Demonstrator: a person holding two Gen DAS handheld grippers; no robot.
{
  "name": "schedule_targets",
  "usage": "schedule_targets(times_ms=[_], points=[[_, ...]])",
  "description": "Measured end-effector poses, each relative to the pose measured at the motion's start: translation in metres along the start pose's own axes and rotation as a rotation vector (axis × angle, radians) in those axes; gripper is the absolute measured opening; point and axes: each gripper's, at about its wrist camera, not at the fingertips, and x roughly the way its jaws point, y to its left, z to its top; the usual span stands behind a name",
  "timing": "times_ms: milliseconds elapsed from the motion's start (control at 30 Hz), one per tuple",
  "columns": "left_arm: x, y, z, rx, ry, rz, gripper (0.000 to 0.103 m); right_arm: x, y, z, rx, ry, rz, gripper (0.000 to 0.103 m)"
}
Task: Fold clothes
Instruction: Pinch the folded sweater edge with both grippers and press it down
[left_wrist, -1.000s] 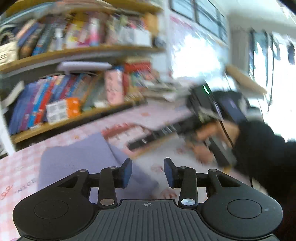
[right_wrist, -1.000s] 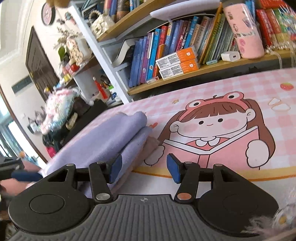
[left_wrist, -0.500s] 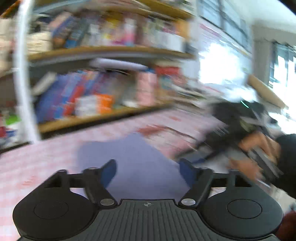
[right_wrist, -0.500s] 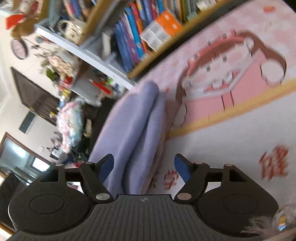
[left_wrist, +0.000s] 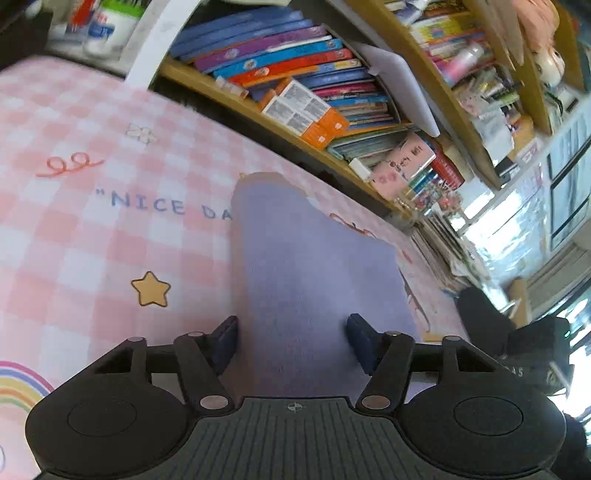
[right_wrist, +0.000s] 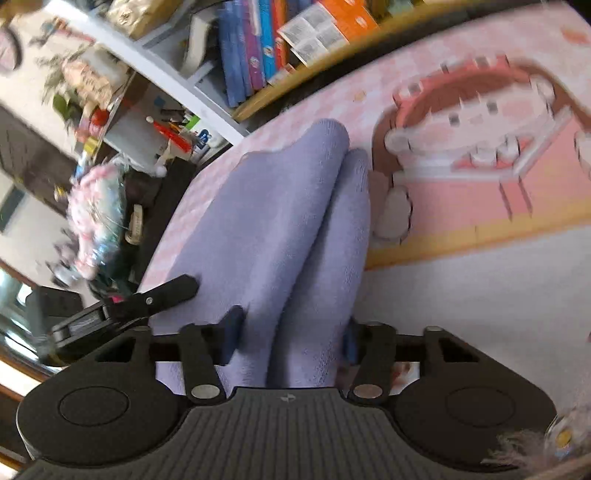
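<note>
At the bottom of each wrist view, the left tool (left_wrist: 291, 341) and right tool (right_wrist: 290, 334) were closing, half-wide, around the folded lilac garment (right_wrist: 280, 221), mid-frame on the pink checked surface (left_wrist: 92, 240). Judged step: gripping its near edge; next, pinch firmly and fold away.
</note>
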Motion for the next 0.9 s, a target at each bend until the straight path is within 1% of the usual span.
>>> schedule_targets(times_ms=[33,100,133,200,267,300,333,367,433,500,533,600,633,667,733,767,800,900], points=[[-0.003,-0.010,-0.005,0.017,-0.001,-0.005,0.057,-0.005,0.003,0.001,-0.050,-0.020,-0.013,0.031],[-0.009,-0.028,-0.019,0.058,0.014,-0.051,0.057,-0.022,0.010,-0.001,-0.179,-0.067,-0.049,0.025],[-0.011,-0.032,-0.024,0.064,0.026,-0.072,0.057,-0.031,0.013,-0.002,-0.221,-0.075,-0.061,0.025],[-0.011,-0.033,-0.030,0.056,0.047,-0.084,0.059,-0.044,0.010,-0.007,-0.232,-0.053,-0.054,0.025],[-0.012,-0.031,-0.032,0.051,0.050,-0.080,0.063,-0.048,0.005,-0.012,-0.199,-0.019,-0.049,0.029],[-0.014,-0.029,-0.032,0.049,0.048,-0.077,0.065,-0.049,0.003,-0.015,-0.182,-0.001,-0.046,0.038],[-0.015,-0.028,-0.032,0.048,0.044,-0.072,0.067,-0.050,0.000,-0.017,-0.163,0.006,-0.050,0.042],[-0.017,-0.027,-0.031,0.047,0.038,-0.064,0.070,-0.049,-0.003,-0.018,-0.149,0.010,-0.047,0.044],[-0.015,-0.024,-0.029,0.030,0.037,-0.062,0.070,-0.044,-0.009,-0.017,-0.101,0.015,-0.027,0.047],[-0.010,-0.018,-0.030,-0.004,0.050,-0.080,0.071,-0.039,-0.016,-0.015,-0.050,0.020,-0.008,0.049],[-0.007,-0.015,-0.030,-0.025,0.055,-0.089,0.072,-0.036,-0.019,-0.015,-0.030,0.021,0.002,0.052],[-0.001,-0.009,-0.032,-0.074,0.059,-0.115,0.071,-0.031,-0.025,-0.016,0.007,0.019,0.023,0.053],[0.003,-0.007,-0.033,-0.093,0.057,-0.132,0.069,-0.031,-0.026,-0.018,0.012,0.013,0.032,0.050],[0.006,-0.007,-0.035,-0.098,0.053,-0.145,0.063,-0.030,-0.025,-0.018,0.006,0.012,0.034,0.047],[0.008,-0.016,-0.037,-0.055,0.039,-0.128,0.060,-0.031,-0.023,-0.020,-0.020,-0.001,0.046,0.032],[0.007,-0.023,-0.037,-0.018,0.028,-0.112,0.056,-0.034,-0.019,-0.021,-0.058,-0.017,0.039,0.031],[0.005,-0.031,-0.037,0.022,0.017,-0.097,0.054,-0.036,-0.014,-0.022,-0.097,-0.033,0.032,0.028],[-0.001,-0.051,-0.035,0.130,-0.034,-0.077,0.053,-0.044,-0.002,-0.024,-0.195,-0.097,0.012,0.027]])
